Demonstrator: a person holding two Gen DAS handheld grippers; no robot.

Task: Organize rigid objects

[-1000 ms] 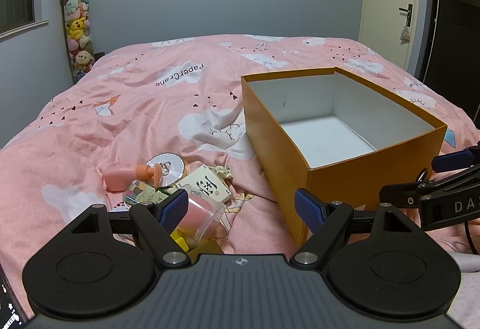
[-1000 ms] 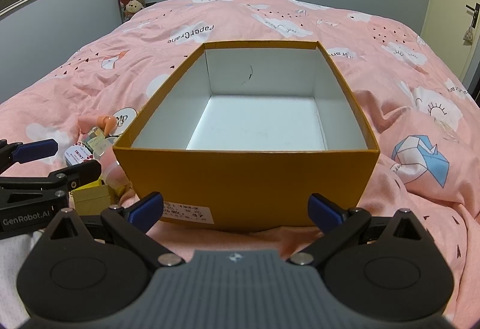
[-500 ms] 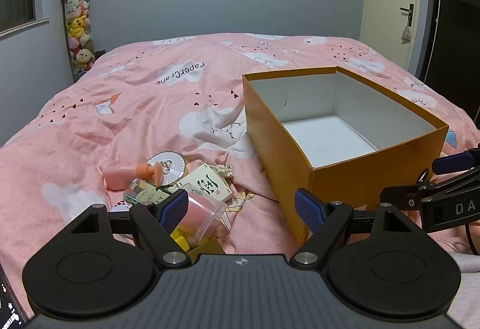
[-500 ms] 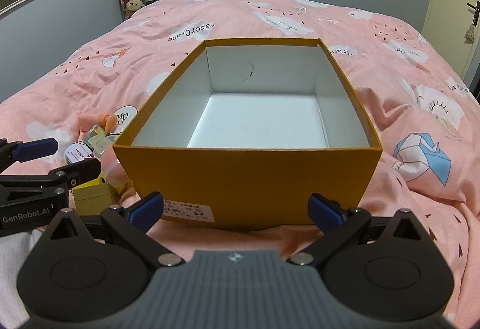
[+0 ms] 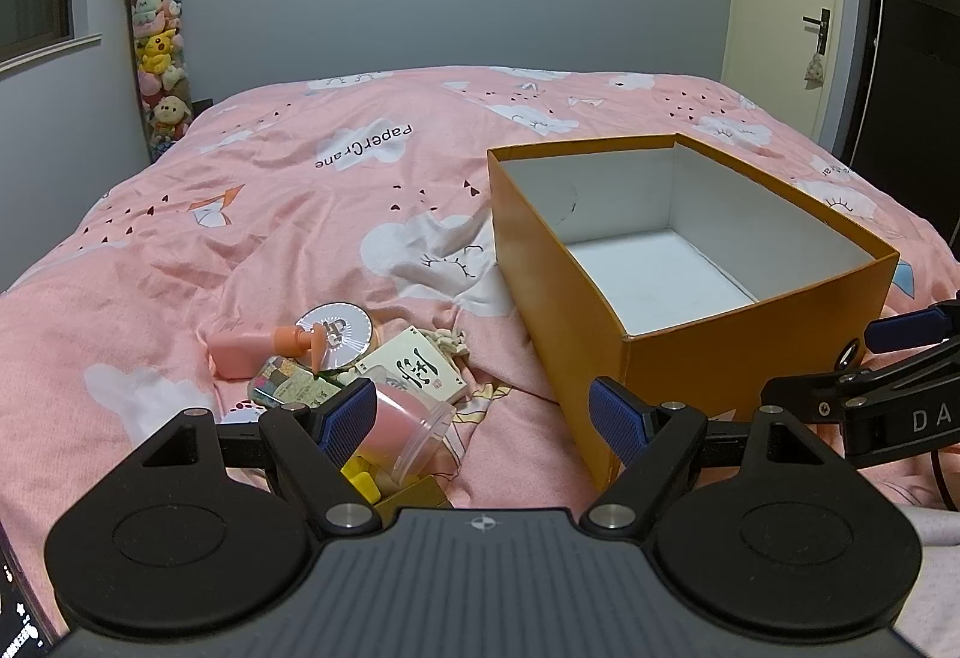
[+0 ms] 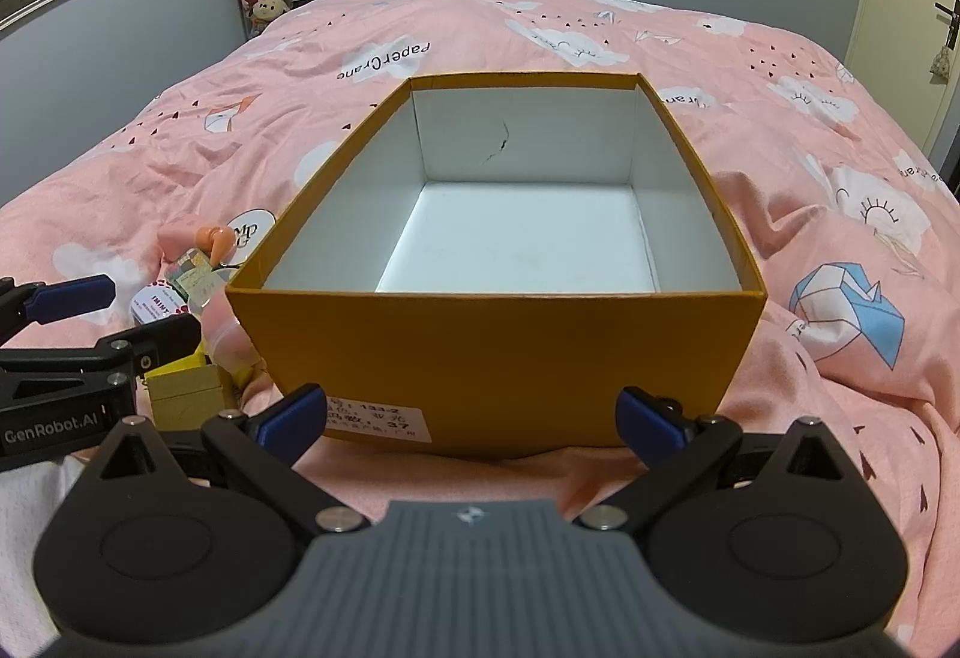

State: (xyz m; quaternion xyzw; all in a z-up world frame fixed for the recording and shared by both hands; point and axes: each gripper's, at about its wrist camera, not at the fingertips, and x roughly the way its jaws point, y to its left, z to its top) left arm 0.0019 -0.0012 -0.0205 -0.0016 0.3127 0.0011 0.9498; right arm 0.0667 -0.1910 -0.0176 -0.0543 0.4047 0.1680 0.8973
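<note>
Blue-padded fingers on both tools, spread wide. Left gripper released, gripping nothing, hovering low over the pink quilt at its near edge; left pad just in front of a clear plastic cup lying on its side, contact impossible to judge. Right gripper likewise released and holding nothing, facing the short near wall of the orange box, pads apart from the cardboard.

Orange cardboard outside, white inside, open-topped, resting on the quilt toward the bed's near right side, with nothing visible in it; thin dark crack mark on the far inner wall.

Heaped just left of the box, near the bed's front edge: pink pump bottle on its side, round silver tin behind it, card box printed with a Chinese character, small patterned tin, yellow pieces and a gold block partly hidden behind the left gripper.

Readable: "PaperCrane" upside down on the quilt, "GenRobot.AI" on the left tool, "DA" on the right tool, "MINT" on a small round tin, a white sticker ending "37" on the box front. Tube of plush toys in the far left room corner.
</note>
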